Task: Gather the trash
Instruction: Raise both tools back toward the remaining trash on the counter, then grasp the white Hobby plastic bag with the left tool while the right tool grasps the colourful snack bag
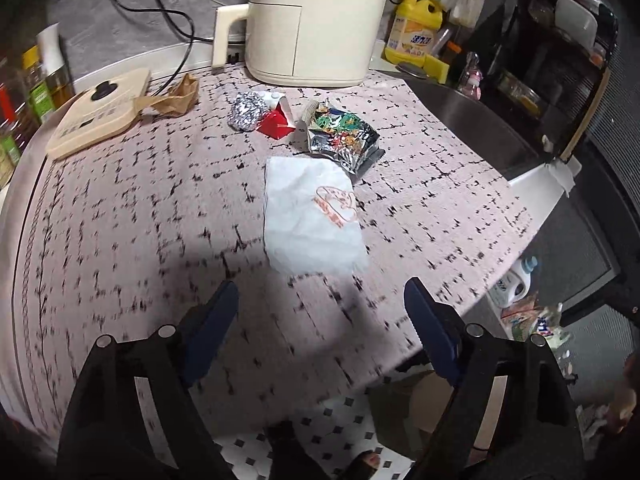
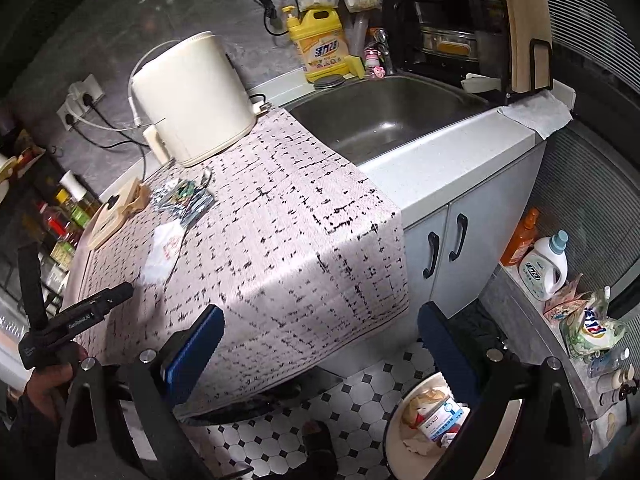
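Trash lies on the patterned tablecloth [image 1: 120, 208]: a crumpled white paper wrapper [image 1: 312, 216] with an orange print, a shiny foil snack bag [image 1: 340, 136], a red carton [image 1: 276, 122], a ball of foil [image 1: 246, 110] and a brown paper bag [image 1: 178, 96]. My left gripper [image 1: 320, 320] hovers open just short of the white wrapper, with nothing between its blue pads. My right gripper [image 2: 320, 344] stands open and empty over the table's hanging cloth edge. Below it on the floor is a round bin [image 2: 418, 387] holding a can and scraps. A hand [image 2: 48, 376] holds the left tool.
A cream appliance [image 1: 316, 20] and a cream flat device [image 1: 96, 108] stand at the back of the table. A steel sink [image 2: 384, 120] and a yellow detergent bottle [image 2: 320, 40] lie to the right. Bottles line the left shelf [image 2: 64, 220] and the floor ledge [image 2: 544, 264].
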A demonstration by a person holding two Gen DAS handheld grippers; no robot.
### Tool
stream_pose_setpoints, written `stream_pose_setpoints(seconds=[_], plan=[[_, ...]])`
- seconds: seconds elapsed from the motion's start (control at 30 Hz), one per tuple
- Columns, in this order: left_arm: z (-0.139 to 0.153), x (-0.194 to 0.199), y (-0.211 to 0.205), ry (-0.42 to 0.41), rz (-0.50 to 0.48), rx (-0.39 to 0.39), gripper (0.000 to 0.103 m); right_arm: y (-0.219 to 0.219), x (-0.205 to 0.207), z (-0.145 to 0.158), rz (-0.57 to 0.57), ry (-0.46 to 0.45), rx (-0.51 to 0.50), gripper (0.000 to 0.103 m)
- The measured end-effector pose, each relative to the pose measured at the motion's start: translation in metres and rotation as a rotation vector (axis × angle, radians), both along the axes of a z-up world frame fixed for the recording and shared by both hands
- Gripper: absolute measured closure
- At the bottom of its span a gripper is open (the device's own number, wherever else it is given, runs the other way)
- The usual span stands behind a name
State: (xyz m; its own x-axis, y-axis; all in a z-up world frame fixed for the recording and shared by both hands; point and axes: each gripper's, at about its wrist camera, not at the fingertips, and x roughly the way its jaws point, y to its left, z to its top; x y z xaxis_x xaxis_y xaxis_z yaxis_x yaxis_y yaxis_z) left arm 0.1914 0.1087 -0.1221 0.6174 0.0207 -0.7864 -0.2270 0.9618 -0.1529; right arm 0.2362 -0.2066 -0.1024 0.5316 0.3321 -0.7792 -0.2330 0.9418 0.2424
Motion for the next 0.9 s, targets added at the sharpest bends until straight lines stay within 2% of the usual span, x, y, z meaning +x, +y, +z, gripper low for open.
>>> stream_pose_setpoints(seconds=[0.37,0.43,0.5,0.57,0.6,0.67,0.73,0.8,0.9], plan=[[-0.029,0.065,0.009,0.078,-0.155,0.066,0.025,0.033,0.026,-0.006,-0.074,0.007,-0.037,0.008],[-0.032,0.070,0.005,0.076,-0.181,0.101,0.026,0.038,0.029,-0.007,-0.085,0.008,-0.041,0.008],[-0.032,0.074,-0.001,0.070,-0.207,0.145,0.034,0.042,0.033,-0.007,-0.094,0.009,-0.040,0.008],[-0.030,0.074,-0.004,0.054,-0.233,0.159,0.056,0.048,0.037,-0.008,-0.098,0.009,-0.038,0.008],[-0.029,0.075,-0.004,0.052,-0.243,0.164,0.062,0.052,0.039,-0.009,-0.097,0.008,-0.038,0.008],[-0.027,0.075,-0.005,0.054,-0.267,0.178,0.085,0.063,0.044,-0.011,-0.089,0.009,-0.036,0.008],[-0.027,0.076,0.001,0.066,-0.264,0.169,0.098,0.073,0.048,-0.012,-0.079,0.012,-0.033,0.008],[-0.025,0.073,0.015,0.071,-0.245,0.126,0.098,0.087,0.054,-0.013,-0.054,0.010,-0.028,0.008],[-0.018,0.061,0.041,0.055,-0.193,0.103,0.099,0.112,0.061,-0.013,-0.002,0.000,-0.028,0.008]])
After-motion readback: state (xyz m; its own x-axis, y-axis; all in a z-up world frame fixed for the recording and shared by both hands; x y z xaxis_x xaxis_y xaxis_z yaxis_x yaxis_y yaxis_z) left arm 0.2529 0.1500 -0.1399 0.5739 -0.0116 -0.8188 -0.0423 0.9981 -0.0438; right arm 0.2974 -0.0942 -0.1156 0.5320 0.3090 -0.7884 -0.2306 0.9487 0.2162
